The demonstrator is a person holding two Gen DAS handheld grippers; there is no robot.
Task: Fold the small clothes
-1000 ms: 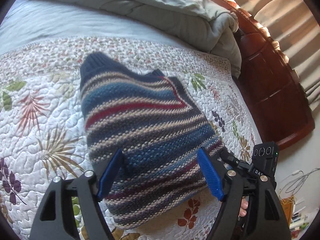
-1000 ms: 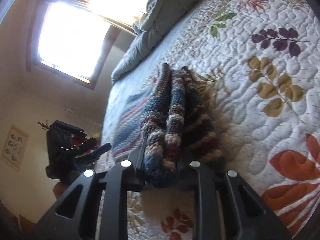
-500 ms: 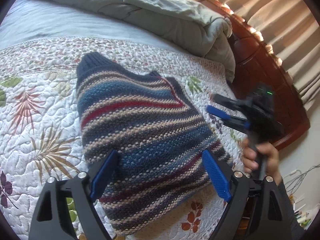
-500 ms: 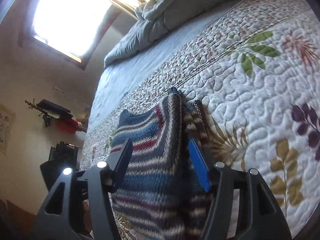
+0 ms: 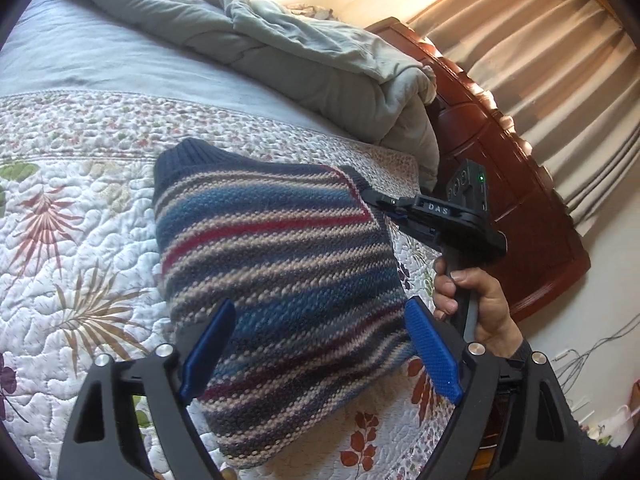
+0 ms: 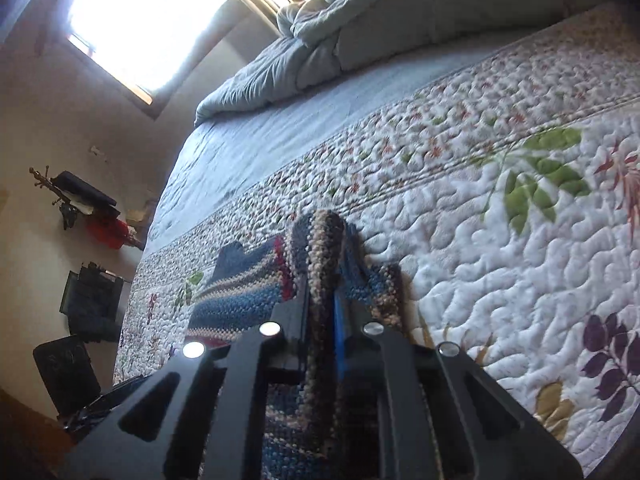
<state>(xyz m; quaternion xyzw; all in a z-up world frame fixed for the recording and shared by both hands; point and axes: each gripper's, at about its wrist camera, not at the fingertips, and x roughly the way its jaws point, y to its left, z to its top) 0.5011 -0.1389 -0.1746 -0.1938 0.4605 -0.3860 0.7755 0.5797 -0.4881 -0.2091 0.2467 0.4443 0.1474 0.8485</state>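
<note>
From the left wrist, the left gripper stands wide open, its blue pads on either side of the near end of a striped knit sweater without pressing it; the sweater lies folded on the floral quilt just ahead. Beyond and to the right, a hand holds the right gripper at the sweater's far corner. From the right wrist, that gripper's jaws are clamped on a fold of the sweater, which rises between them.
</note>
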